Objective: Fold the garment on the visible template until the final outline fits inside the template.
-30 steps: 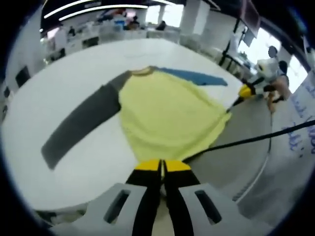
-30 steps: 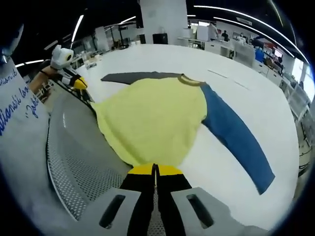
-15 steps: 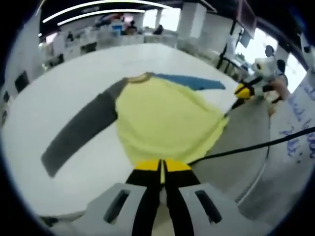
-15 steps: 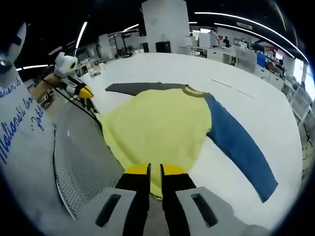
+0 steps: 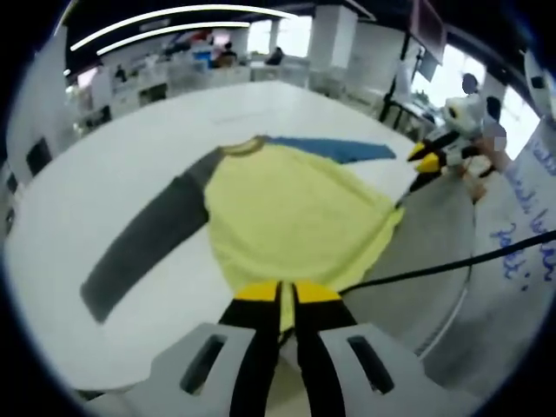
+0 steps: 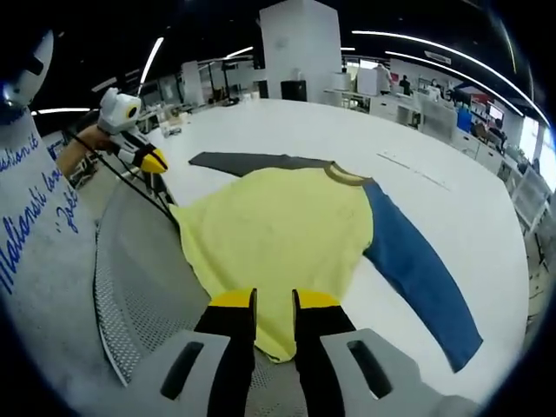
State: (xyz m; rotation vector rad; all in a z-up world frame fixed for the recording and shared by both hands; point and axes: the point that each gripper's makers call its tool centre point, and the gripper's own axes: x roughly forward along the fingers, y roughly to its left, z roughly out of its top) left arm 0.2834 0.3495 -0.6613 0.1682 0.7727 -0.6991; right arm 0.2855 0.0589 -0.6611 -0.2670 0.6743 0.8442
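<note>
Across the white worktop (image 5: 104, 174) the garment (image 5: 287, 217) lies spread flat, a yellow-bodied shirt with one grey sleeve (image 5: 148, 248) and one blue sleeve (image 6: 417, 269) laid out to either side, its hem hanging over the near edge toward a grey perforated chair back (image 6: 143, 295). No fold shows yet, so this reads as the very start: the hem is being handled in preparation for the first fold. In the left gripper view, the left gripper (image 5: 287, 300) has its jaws nearly together on the hem's edge, apparently pinching the cloth; in the right gripper view, the right gripper (image 6: 274, 304) stands with a clear gap between its jaws over the hem, so it looks released. The next move likely calls for the right gripper to close on its hem corner, then for both to carry the hem up toward the collar (image 6: 347, 176), or to bring the sleeves in over the body first. I cannot make out a template outline on the worktop. Blue handwriting-style lettering runs across the person's white shirt (image 6: 39, 234); it is too distorted to read with confidence.
</note>
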